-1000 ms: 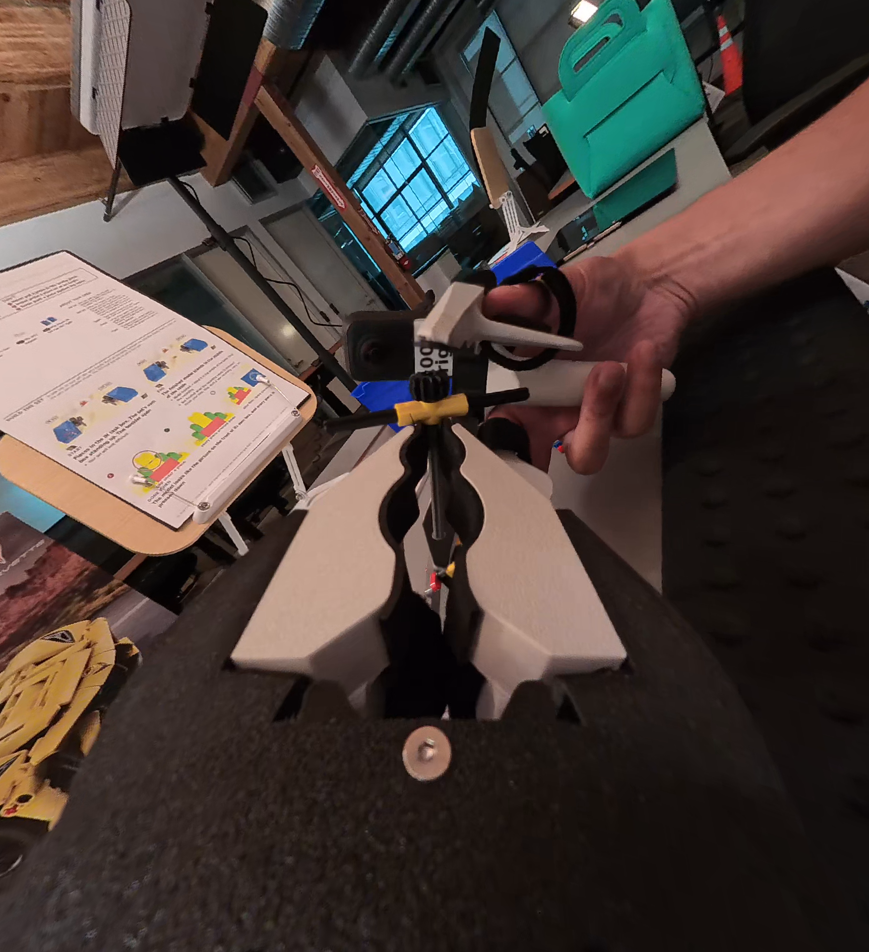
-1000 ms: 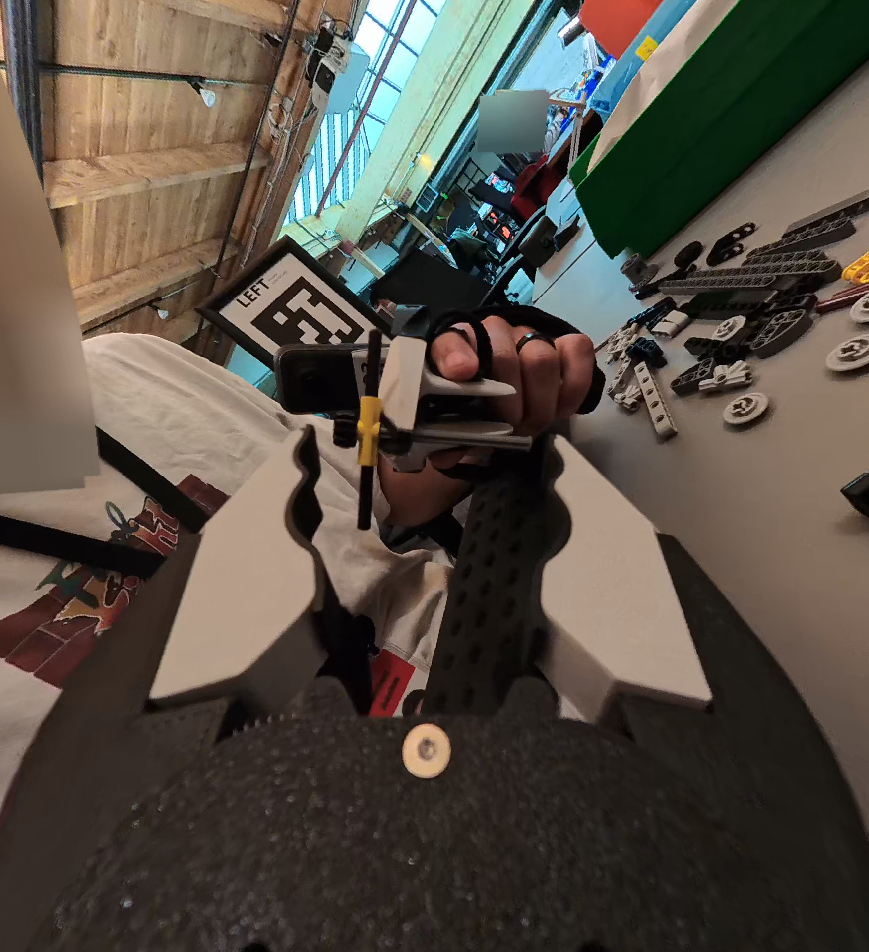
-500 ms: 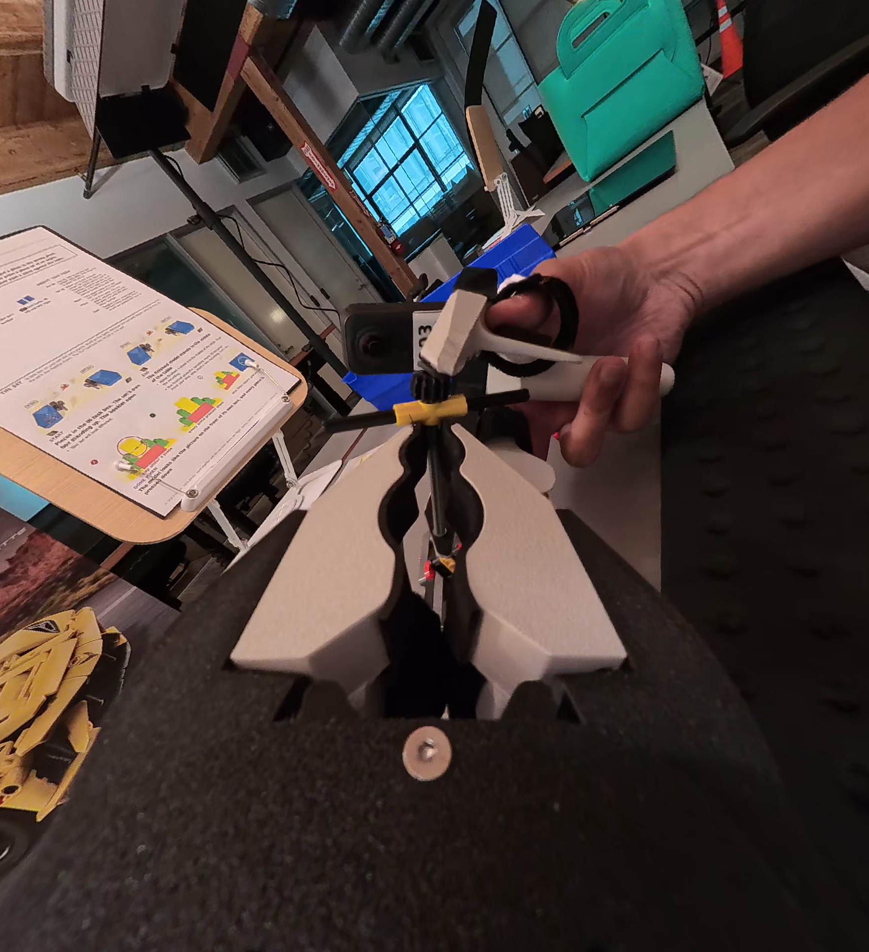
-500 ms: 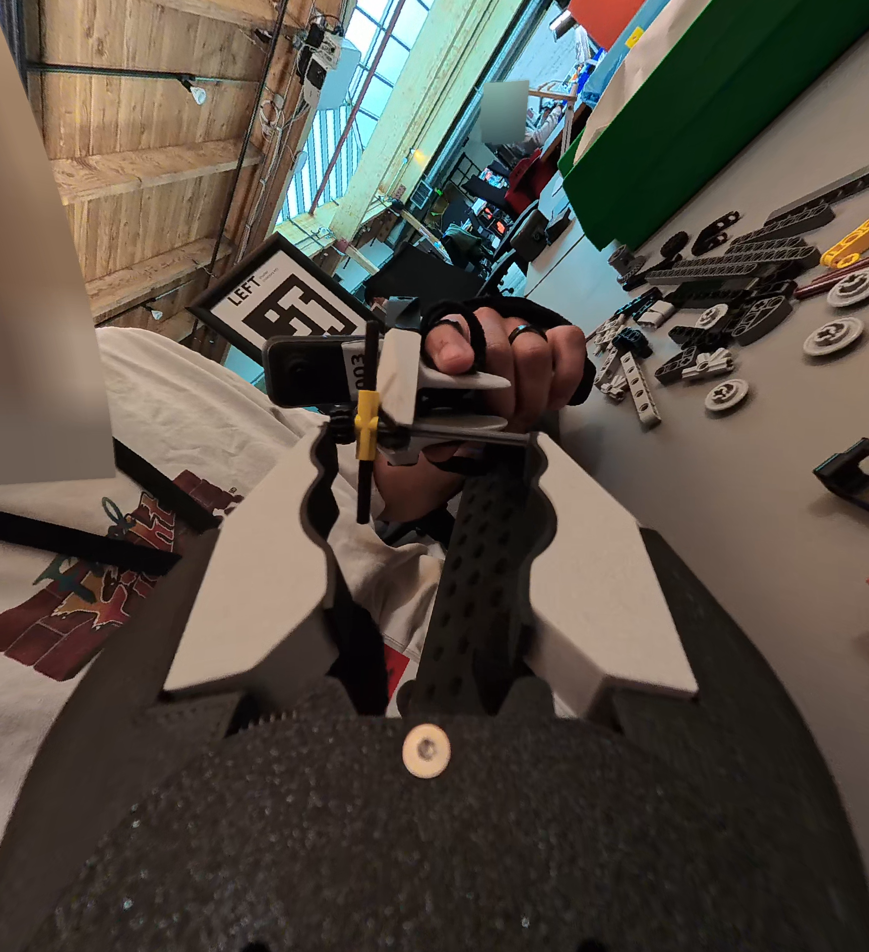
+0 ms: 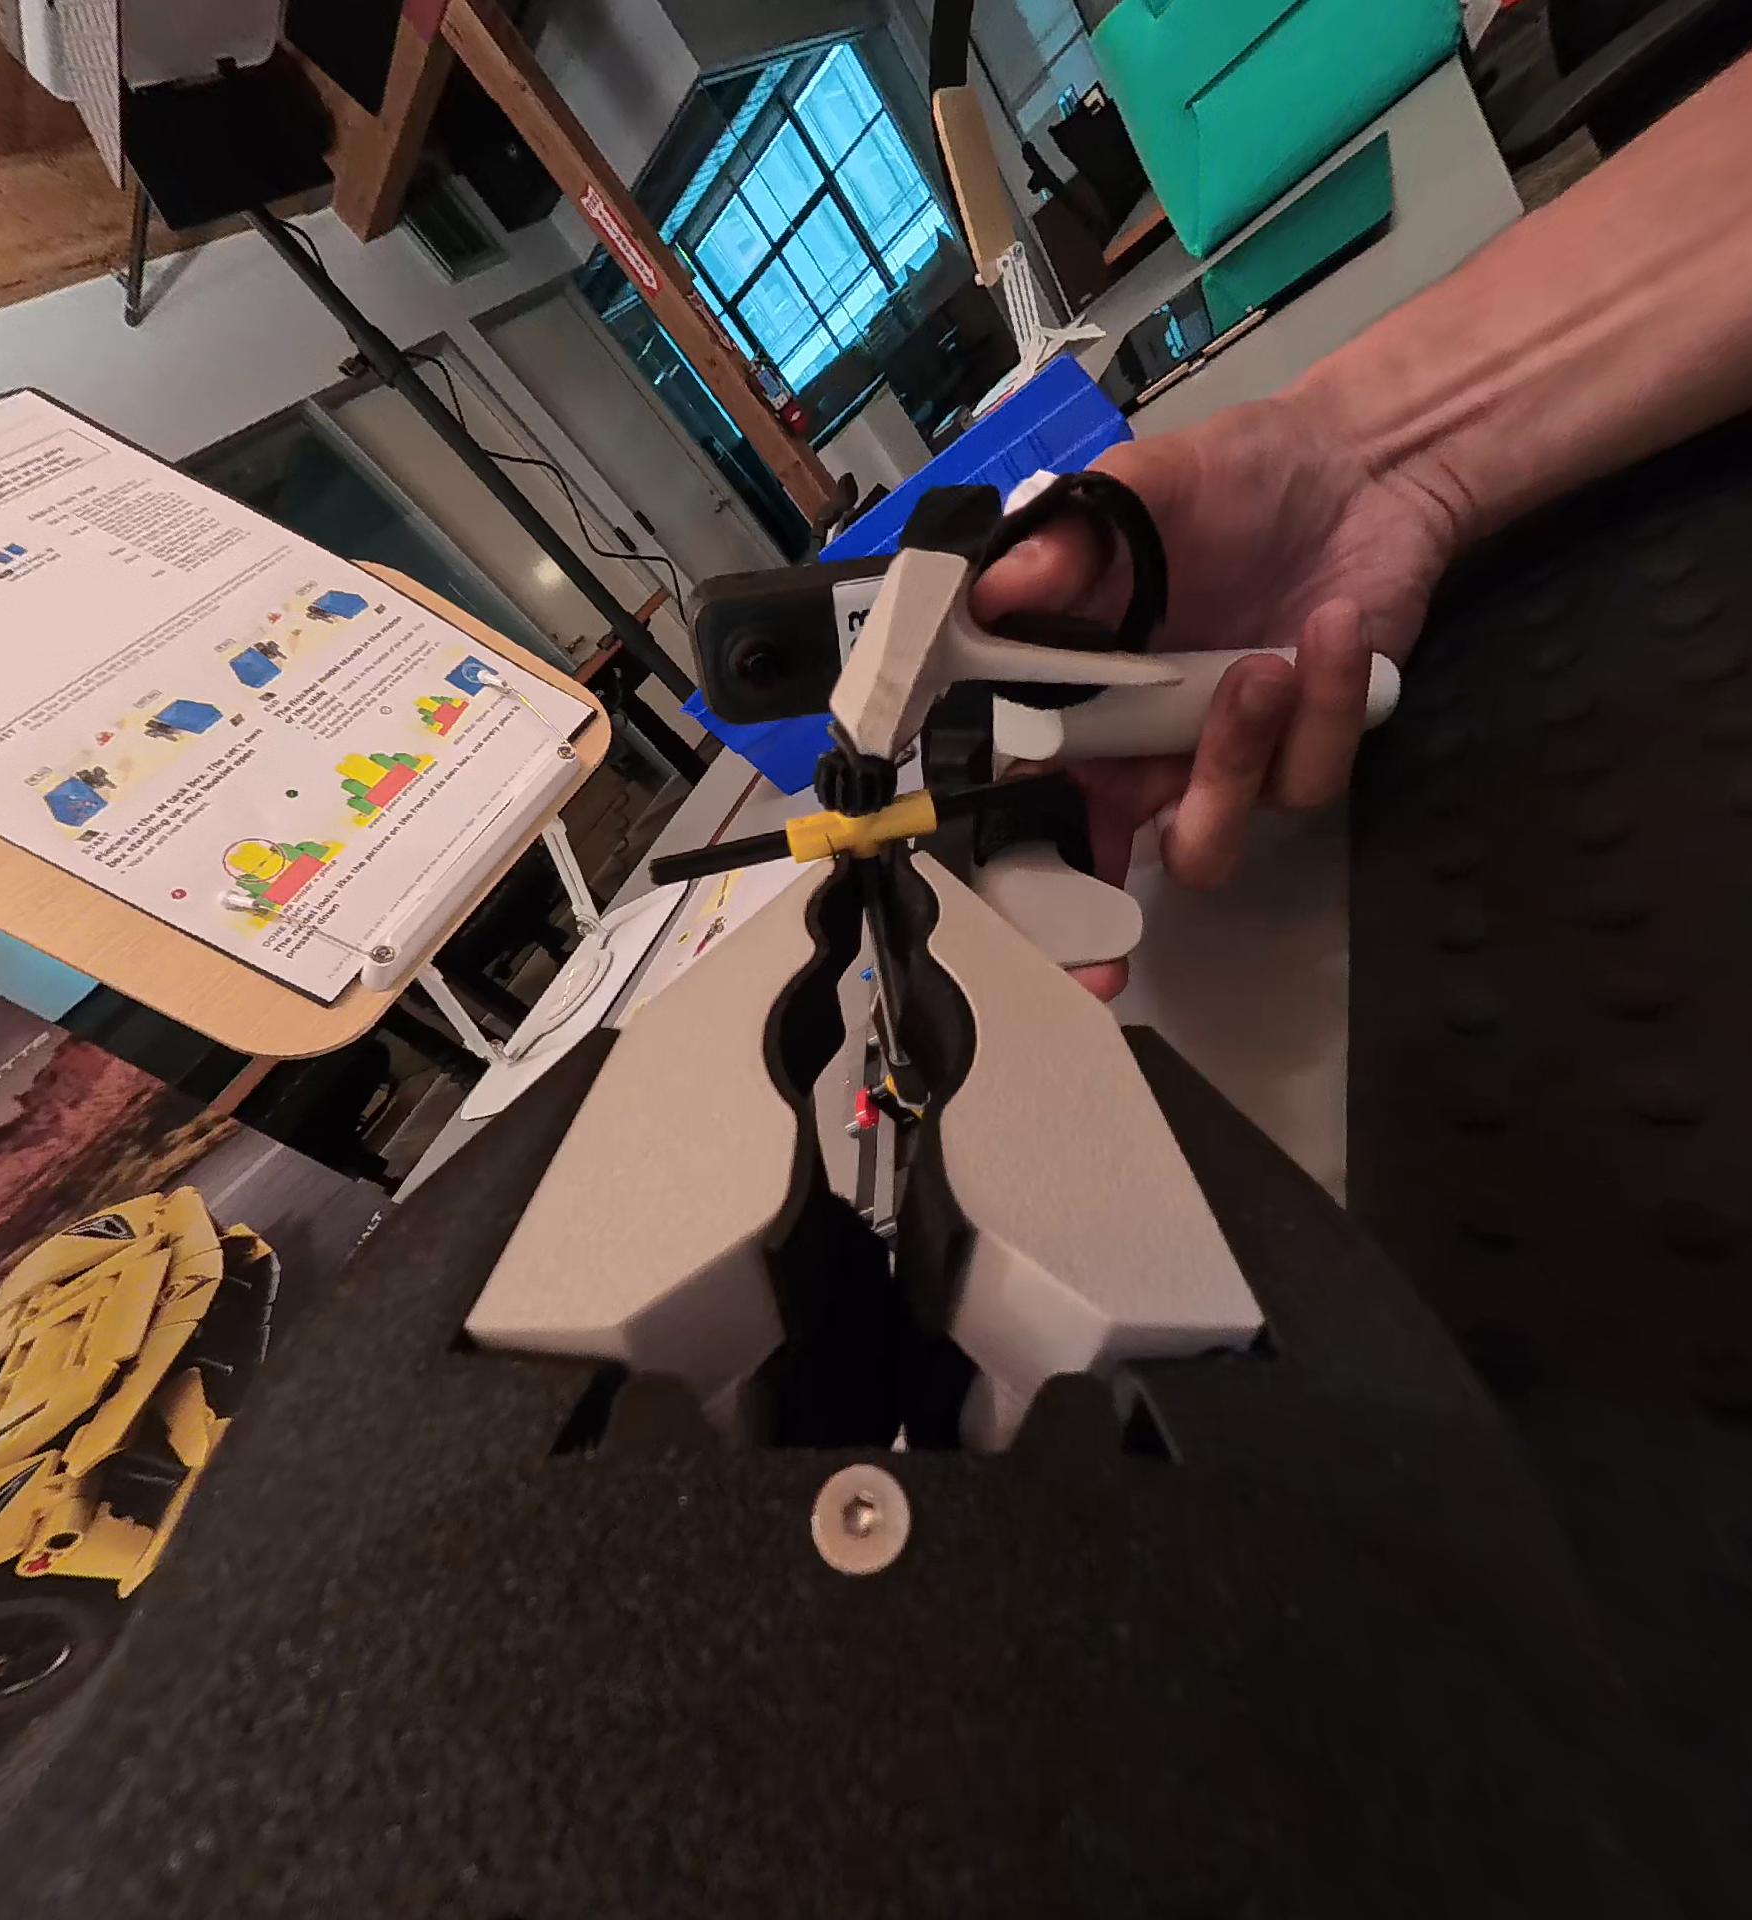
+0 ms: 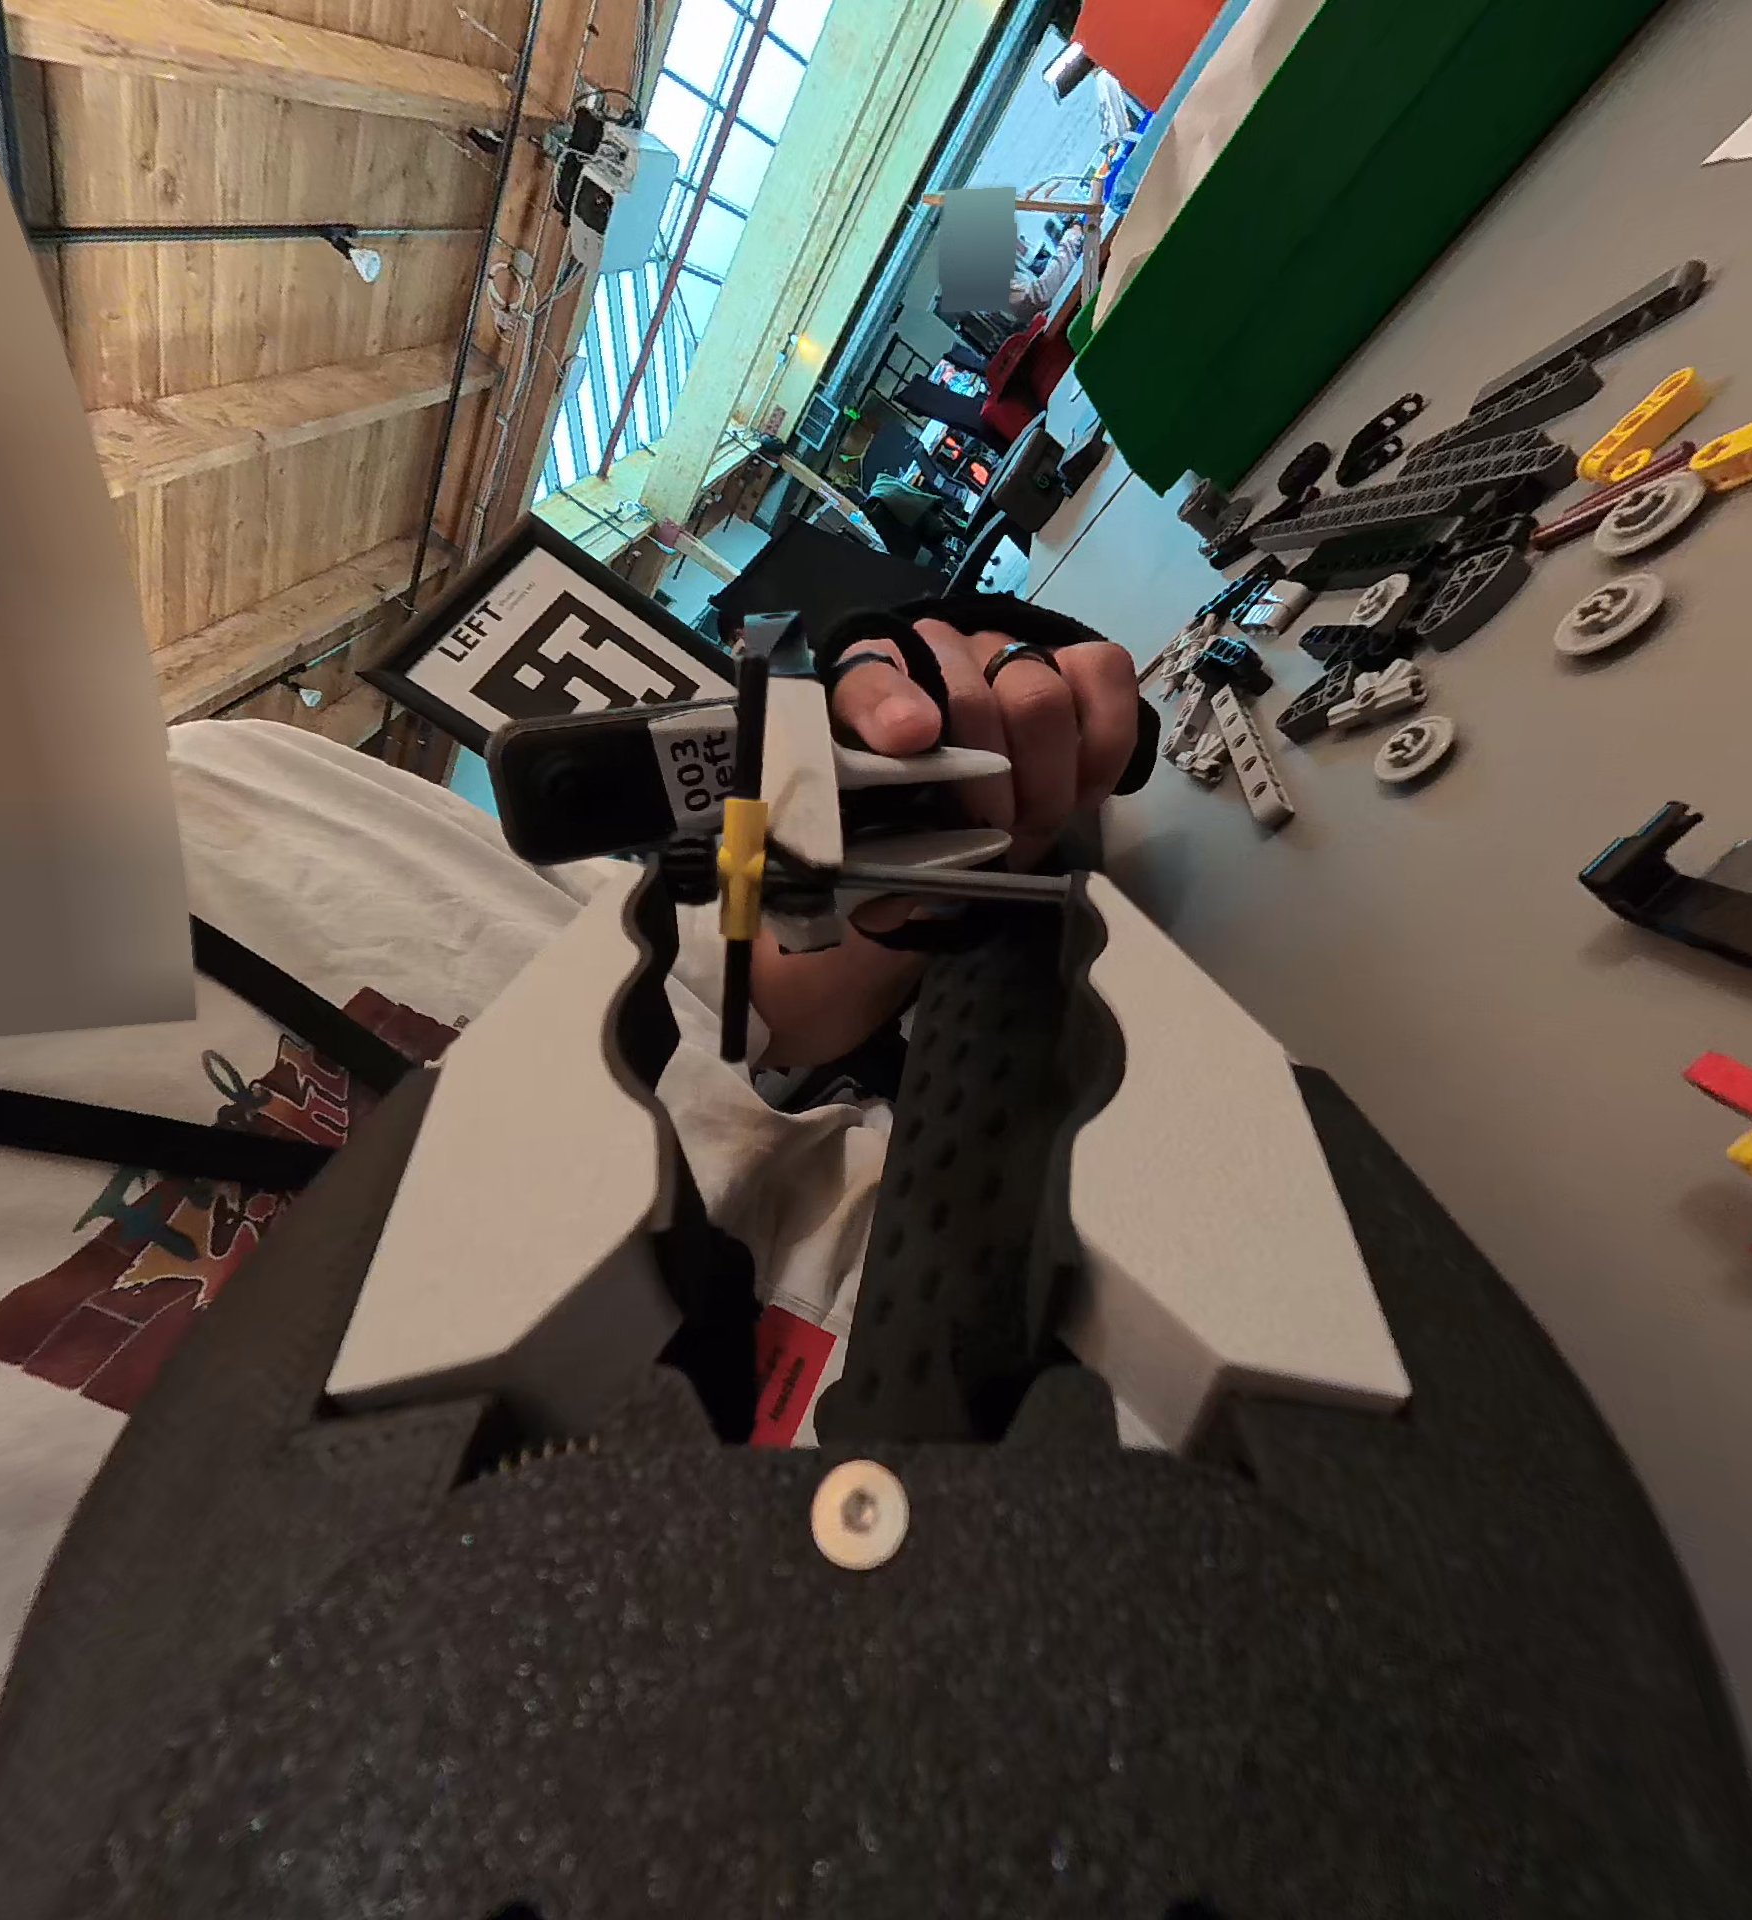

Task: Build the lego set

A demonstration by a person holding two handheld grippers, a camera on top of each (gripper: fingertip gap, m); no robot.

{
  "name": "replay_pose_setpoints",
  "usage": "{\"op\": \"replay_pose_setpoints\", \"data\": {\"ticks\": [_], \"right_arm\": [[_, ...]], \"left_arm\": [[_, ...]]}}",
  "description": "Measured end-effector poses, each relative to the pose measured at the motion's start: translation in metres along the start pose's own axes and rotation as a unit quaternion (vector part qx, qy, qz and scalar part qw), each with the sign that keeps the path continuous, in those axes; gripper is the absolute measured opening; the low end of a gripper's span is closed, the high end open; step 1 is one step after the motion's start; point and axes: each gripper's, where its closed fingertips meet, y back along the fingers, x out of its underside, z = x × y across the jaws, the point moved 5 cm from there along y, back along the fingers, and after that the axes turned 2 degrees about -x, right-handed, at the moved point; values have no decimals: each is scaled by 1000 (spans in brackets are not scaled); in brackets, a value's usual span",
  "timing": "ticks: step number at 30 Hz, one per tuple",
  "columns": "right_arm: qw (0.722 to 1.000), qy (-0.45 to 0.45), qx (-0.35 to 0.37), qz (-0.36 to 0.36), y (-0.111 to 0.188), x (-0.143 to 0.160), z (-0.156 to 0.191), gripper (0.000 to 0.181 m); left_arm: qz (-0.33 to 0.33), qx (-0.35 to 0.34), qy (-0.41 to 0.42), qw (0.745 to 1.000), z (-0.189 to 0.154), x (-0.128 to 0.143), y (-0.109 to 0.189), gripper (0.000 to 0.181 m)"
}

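The step in hand looks like seating the small black gear (image 5: 851, 779) on the tip of the black axle (image 5: 887, 977), just past the yellow connector (image 5: 856, 826). To do it well, the push should run straight down the axle's length. A sideways nudge would likely twist the thin rod out of its pinch or swing the cross axle (image 5: 716, 857) that passes through the connector. The left side should only brace while the right does the pressing, with a light, square touch on the gear's face.

The left claw (image 5: 872, 883) is pressed nearly together, pinching the black axle lengthwise in the groove between its fingers. The connector and gear stand just beyond its tips.

The right claw (image 6: 861, 899) is spread wide and grips nothing. From its own camera the connector sits just ahead of its left finger, and the axle reaches across toward its right fingertip. I cannot tell whether they touch. In the left wrist view one of its fingers meets the gear from the far side.

The remaining loose pieces (image 6: 1423, 520) lie on the desk (image 6: 1423, 935), well off to the right claw's right.
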Motion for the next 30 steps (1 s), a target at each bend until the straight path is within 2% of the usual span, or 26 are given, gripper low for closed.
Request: {"op": "replay_pose_setpoints", "data": {"ticks": [4, 11, 23, 30], "right_arm": [[1000, -6, -1, 10, -6, 2, -1, 77], [1000, 6, -19, 5, -6, -1, 2, 80], [1000, 9, 18, 12, -2, 1, -4, 74], [1000, -3, -4, -2, -2, 2, -3, 74]], "left_arm": [[13, 8, -22, 1000, -7, 2, -3, 1], [0, 0, 15, 1000, 2, 0, 1, 1], [20, 2, 4, 1000, -1, 4, -2, 2], [16, -2, 4, 1000, -1, 2, -4, 1]]}}
